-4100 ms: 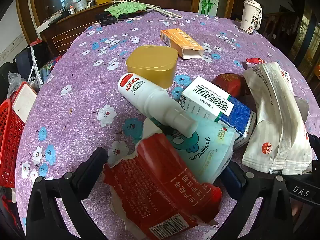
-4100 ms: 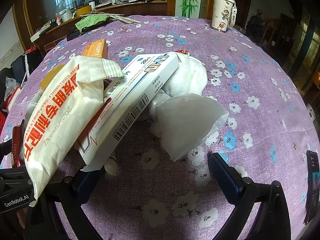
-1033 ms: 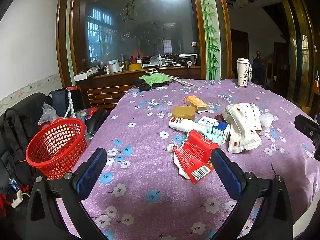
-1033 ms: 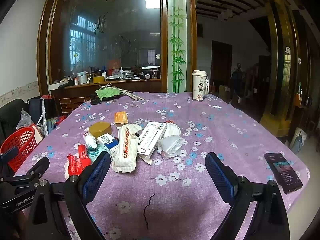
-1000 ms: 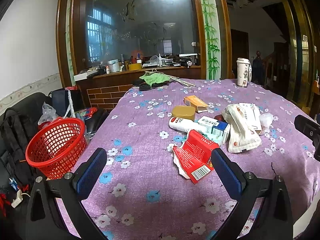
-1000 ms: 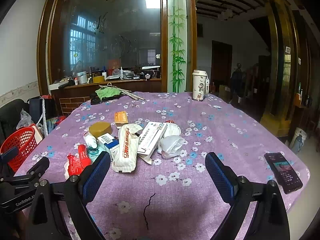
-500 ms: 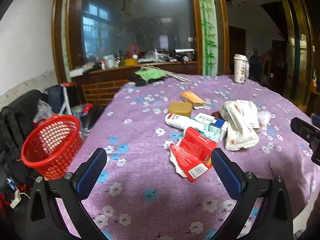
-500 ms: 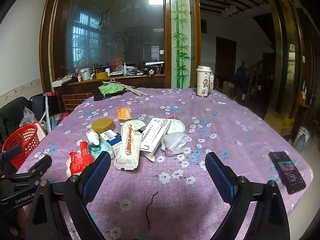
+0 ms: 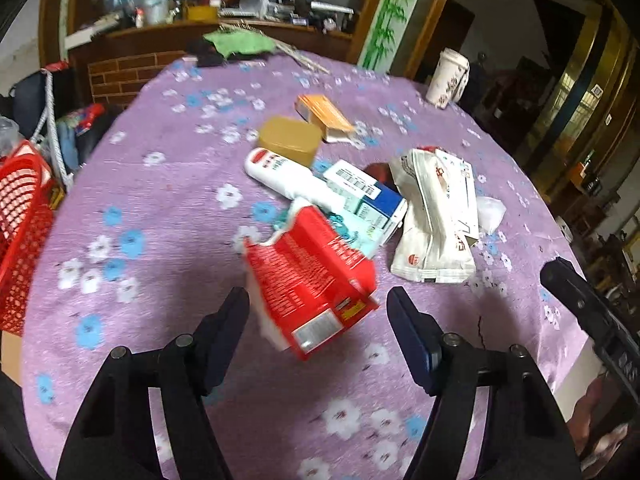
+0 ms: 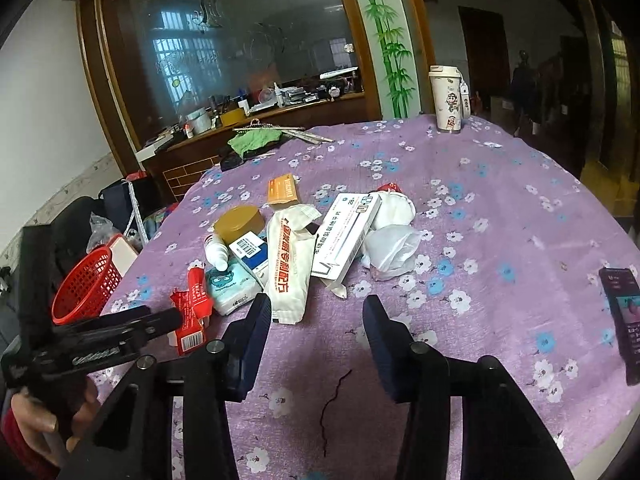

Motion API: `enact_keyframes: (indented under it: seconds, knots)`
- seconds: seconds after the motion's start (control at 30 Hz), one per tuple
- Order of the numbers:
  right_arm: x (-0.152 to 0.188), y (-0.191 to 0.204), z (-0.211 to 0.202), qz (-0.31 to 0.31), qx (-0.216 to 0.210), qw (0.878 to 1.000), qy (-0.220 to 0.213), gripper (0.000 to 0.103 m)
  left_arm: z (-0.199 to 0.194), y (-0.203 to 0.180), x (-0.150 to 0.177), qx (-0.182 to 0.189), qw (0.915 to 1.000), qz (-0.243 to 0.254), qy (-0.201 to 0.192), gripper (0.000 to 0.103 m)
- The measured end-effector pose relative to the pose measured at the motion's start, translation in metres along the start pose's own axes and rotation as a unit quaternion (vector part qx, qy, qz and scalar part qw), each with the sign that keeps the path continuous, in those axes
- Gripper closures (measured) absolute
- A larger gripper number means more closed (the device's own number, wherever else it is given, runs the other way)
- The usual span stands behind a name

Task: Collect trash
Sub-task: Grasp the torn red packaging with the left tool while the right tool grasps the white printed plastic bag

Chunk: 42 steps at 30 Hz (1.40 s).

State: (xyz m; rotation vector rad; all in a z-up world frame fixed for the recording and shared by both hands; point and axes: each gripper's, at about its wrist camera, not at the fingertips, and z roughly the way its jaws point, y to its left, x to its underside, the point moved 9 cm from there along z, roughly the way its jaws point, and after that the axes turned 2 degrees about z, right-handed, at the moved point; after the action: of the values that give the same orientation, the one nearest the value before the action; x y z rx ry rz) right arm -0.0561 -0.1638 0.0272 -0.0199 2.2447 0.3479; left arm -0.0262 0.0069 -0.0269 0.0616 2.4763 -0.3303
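A heap of trash lies on the purple flowered tablecloth [image 9: 168, 208]. Nearest is a torn red carton [image 9: 316, 276], also in the right wrist view [image 10: 192, 308]. Behind it lie a white bottle [image 9: 288, 180], a blue-and-white box [image 9: 364, 196], a white-and-red pouch [image 9: 432, 220], a gold tin [image 9: 290, 140] and an orange box [image 9: 324, 116]. My left gripper [image 9: 318, 312] is open and empty, its fingers on either side of the carton's near end. My right gripper [image 10: 314, 320] is open and empty, just short of the white pouch [image 10: 290, 264].
A red mesh basket [image 9: 20, 232] stands off the table's left edge; it also shows in the right wrist view [image 10: 86, 286]. A white cup [image 10: 448, 100] stands at the table's far side. A phone [image 10: 624, 312] lies near the right edge. A green cloth [image 10: 252, 140] lies at the back.
Both grippers have moved forward and down toward the heap. Their jaws have narrowed but stay open. The left gripper now brackets the red carton.
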Motion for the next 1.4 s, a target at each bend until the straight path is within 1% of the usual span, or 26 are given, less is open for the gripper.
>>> enact_keyframes:
  seconds: [0.1, 0.13, 0.17, 0.2, 0.27, 0.3, 0.33, 0.37, 0.4, 0.43, 0.47, 0.5, 0.53, 0.63, 0.7, 0.77, 0.8, 0.87, 0.93, 0.97, 1.17, 1.23, 1.4]
  knots:
    - [-0.001, -0.001, 0.003, 0.002, 0.0, 1.0, 0.004, 0.052, 0.017, -0.01, -0.001, -0.013, 0.9995, 0.017, 0.024, 0.033]
    - [-0.002, -0.002, 0.004, 0.005, -0.003, 1.0, 0.008, 0.052, 0.021, -0.013, -0.002, -0.015, 0.9992, 0.023, 0.027, 0.033]
    - [-0.001, -0.002, 0.006, 0.008, -0.004, 1.0, 0.011, 0.052, 0.026, -0.013, -0.003, -0.026, 0.9988, 0.032, 0.027, 0.033]
    - [-0.002, -0.004, 0.008, 0.009, -0.003, 1.0, 0.012, 0.052, 0.03, -0.011, -0.003, -0.052, 0.9973, 0.044, 0.028, 0.033]
    - [-0.002, -0.004, 0.011, 0.011, -0.004, 1.0, 0.017, 0.052, 0.037, -0.005, -0.003, -0.068, 0.9961, 0.049, 0.028, 0.049]
    - [-0.003, -0.003, 0.012, 0.01, -0.008, 1.0, 0.02, 0.052, 0.04, -0.001, -0.001, -0.07, 0.9958, 0.048, 0.035, 0.061]
    - [-0.003, -0.002, 0.014, 0.01, -0.011, 1.0, 0.023, 0.052, 0.042, 0.003, 0.0, -0.069, 0.9958, 0.046, 0.039, 0.062]
    - [-0.002, -0.001, 0.017, 0.009, -0.014, 0.999, 0.027, 0.051, 0.042, 0.005, -0.002, -0.068, 0.9961, 0.047, 0.031, 0.062]
    - [-0.002, 0.0, 0.02, 0.008, -0.017, 0.999, 0.032, 0.051, 0.041, 0.008, -0.003, -0.07, 0.996, 0.048, 0.027, 0.066]
    - [-0.002, 0.003, 0.024, 0.009, -0.024, 0.999, 0.038, 0.051, 0.04, 0.008, -0.003, -0.066, 0.9963, 0.048, 0.026, 0.072]
    - [-0.001, 0.005, 0.029, 0.013, -0.031, 0.998, 0.046, 0.051, 0.037, 0.008, -0.004, -0.053, 0.9975, 0.043, 0.019, 0.075]
    - [-0.001, 0.006, 0.033, 0.017, -0.037, 0.998, 0.052, 0.05, 0.035, 0.008, -0.005, -0.045, 0.9981, 0.041, 0.015, 0.081]
    - [-0.001, 0.007, 0.039, 0.025, -0.047, 0.997, 0.061, 0.05, 0.034, 0.009, -0.006, -0.043, 0.9982, 0.04, 0.013, 0.083]
    - [0.001, 0.011, 0.056, 0.043, -0.065, 0.993, 0.086, 0.049, 0.03, 0.014, -0.007, -0.028, 0.9992, 0.028, 0.006, 0.087]
    - [0.002, 0.012, 0.067, 0.047, -0.064, 0.992, 0.095, 0.049, 0.027, 0.019, -0.008, -0.023, 0.9995, 0.019, 0.002, 0.09]
    - [0.005, 0.012, 0.078, 0.05, -0.064, 0.991, 0.105, 0.049, 0.024, 0.021, -0.009, -0.014, 0.9998, 0.014, -0.001, 0.09]
    - [0.006, 0.013, 0.083, 0.058, -0.07, 0.99, 0.112, 0.049, 0.024, 0.022, -0.009, -0.012, 0.9998, 0.013, -0.002, 0.09]
    - [0.007, 0.015, 0.087, 0.066, -0.076, 0.988, 0.117, 0.05, 0.024, 0.024, -0.009, -0.012, 0.9999, 0.012, -0.002, 0.09]
    - [0.006, 0.017, 0.089, 0.066, -0.075, 0.989, 0.112, 0.067, 0.025, 0.022, -0.008, -0.016, 0.9997, 0.017, -0.001, 0.09]
    - [0.007, 0.019, 0.09, 0.06, -0.073, 0.989, 0.111, 0.069, 0.026, 0.021, -0.007, -0.018, 0.9996, 0.02, -0.001, 0.09]
    - [0.006, 0.026, 0.084, 0.025, -0.062, 0.995, 0.079, 0.071, 0.027, 0.02, -0.01, -0.031, 0.999, 0.026, -0.017, 0.09]
    - [0.005, 0.026, 0.082, 0.02, -0.062, 0.995, 0.071, 0.071, 0.022, 0.019, -0.011, -0.029, 0.9988, 0.029, -0.027, 0.092]
    - [0.001, 0.032, 0.068, 0.006, -0.062, 0.997, 0.046, 0.071, 0.017, 0.017, -0.012, -0.024, 0.9987, 0.029, -0.033, 0.094]
